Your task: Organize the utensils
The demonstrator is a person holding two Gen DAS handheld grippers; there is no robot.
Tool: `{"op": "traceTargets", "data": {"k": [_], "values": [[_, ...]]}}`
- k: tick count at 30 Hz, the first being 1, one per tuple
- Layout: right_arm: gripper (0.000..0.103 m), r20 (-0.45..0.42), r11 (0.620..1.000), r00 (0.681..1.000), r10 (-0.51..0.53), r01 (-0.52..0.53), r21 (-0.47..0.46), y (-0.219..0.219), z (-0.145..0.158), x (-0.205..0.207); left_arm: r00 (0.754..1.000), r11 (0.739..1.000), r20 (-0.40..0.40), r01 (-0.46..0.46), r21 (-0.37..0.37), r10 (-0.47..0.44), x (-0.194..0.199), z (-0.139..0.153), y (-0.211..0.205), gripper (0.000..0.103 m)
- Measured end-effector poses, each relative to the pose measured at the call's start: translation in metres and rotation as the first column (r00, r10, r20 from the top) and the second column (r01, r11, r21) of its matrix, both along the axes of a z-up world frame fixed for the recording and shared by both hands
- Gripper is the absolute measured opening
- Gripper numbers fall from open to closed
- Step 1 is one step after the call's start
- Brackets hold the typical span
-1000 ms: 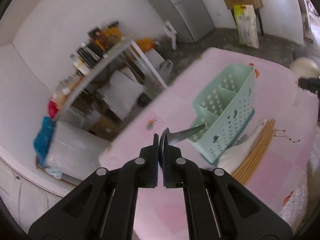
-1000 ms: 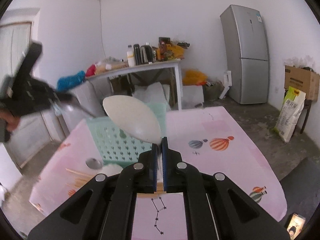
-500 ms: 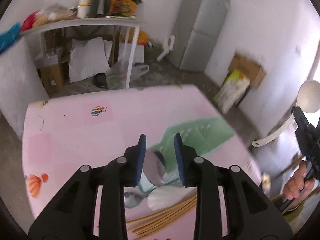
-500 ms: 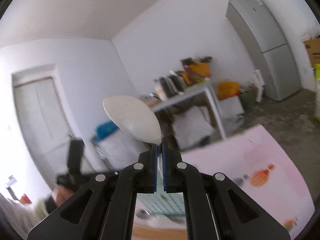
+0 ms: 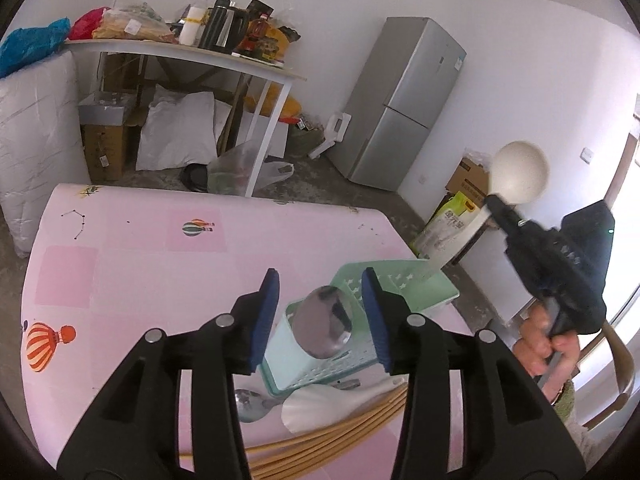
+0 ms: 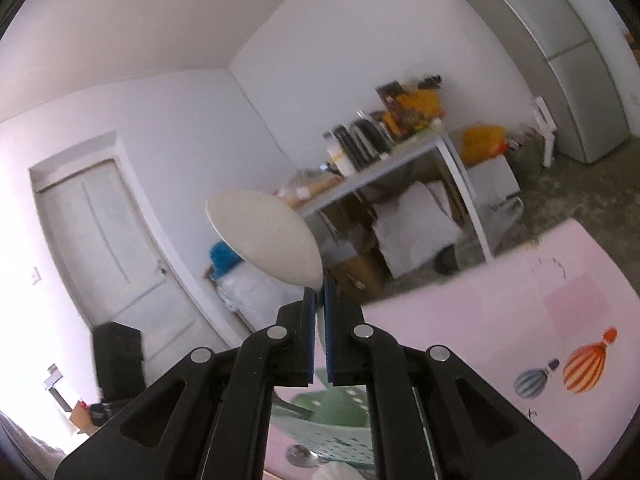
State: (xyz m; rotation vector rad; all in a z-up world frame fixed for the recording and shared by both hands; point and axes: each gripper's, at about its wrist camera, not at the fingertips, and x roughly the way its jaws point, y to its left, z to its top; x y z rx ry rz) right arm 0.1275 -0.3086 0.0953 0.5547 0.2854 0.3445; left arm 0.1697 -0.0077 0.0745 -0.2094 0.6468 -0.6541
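A metal spoon (image 5: 326,322) stands bowl-up in the near compartment of the mint green basket (image 5: 400,280). My left gripper (image 5: 320,284) hovers over it and its jaws are opening. The spoon shows between the blue pads (image 5: 266,312), which do not touch it. My right gripper (image 6: 319,300) is shut on the handle of a white serving spoon (image 6: 264,240), bowl raised. The basket (image 6: 340,408) lies below it. In the left wrist view the right gripper (image 5: 496,206) holds the white spoon (image 5: 518,178) high at the right, gripped by a hand (image 5: 548,344).
On the pink tablecloth (image 5: 140,272) in front of the basket lie another metal spoon (image 5: 250,398), a white spoon (image 5: 316,400) and bamboo chopsticks (image 5: 340,436). Beyond the table stand a cluttered white side table (image 5: 192,54), a grey fridge (image 5: 408,100) and a door (image 6: 108,248).
The left jaws have parted and let go of the metal spoon, which now stands in the basket. The left view rolled level. The right gripper swung across with the white spoon.
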Motion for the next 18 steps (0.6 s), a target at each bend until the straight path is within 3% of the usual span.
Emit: {"op": "traceTargets", "data": {"k": [5, 9, 11, 13, 18], "values": [[0.005, -0.093, 0.998, 0.995, -0.046, 0.042, -0.042, -0.005, -0.031, 0.009, 1.0, 1.0, -0.023, 0.009, 0.002, -0.009, 0.007, -0.009, -0.004, 0.04], [0.009, -0.157, 0.983, 0.98, -0.125, 0.101, -0.153, -0.001, -0.041, 0.009, 0.999, 1.0, -0.036, 0.003, 0.001, -0.003, 0.013, -0.015, -0.007, 0.04], [0.027, -0.149, 0.974, 0.976, -0.158, 0.129, -0.185, -0.001, -0.041, 0.002, 0.999, 1.0, -0.04, -0.005, -0.004, 0.005, 0.015, -0.018, -0.006, 0.041], [0.036, -0.114, 0.962, 0.973, -0.199, 0.172, -0.21, 0.001, -0.036, -0.009, 0.999, 1.0, -0.04, -0.009, -0.01, 0.009, 0.015, -0.019, -0.006, 0.043], [0.037, -0.06, 0.939, 0.965, -0.256, 0.233, -0.253, 0.002, -0.023, -0.029, 0.999, 1.0, -0.03, -0.02, -0.002, 0.02, 0.012, -0.02, -0.006, 0.043]]}}
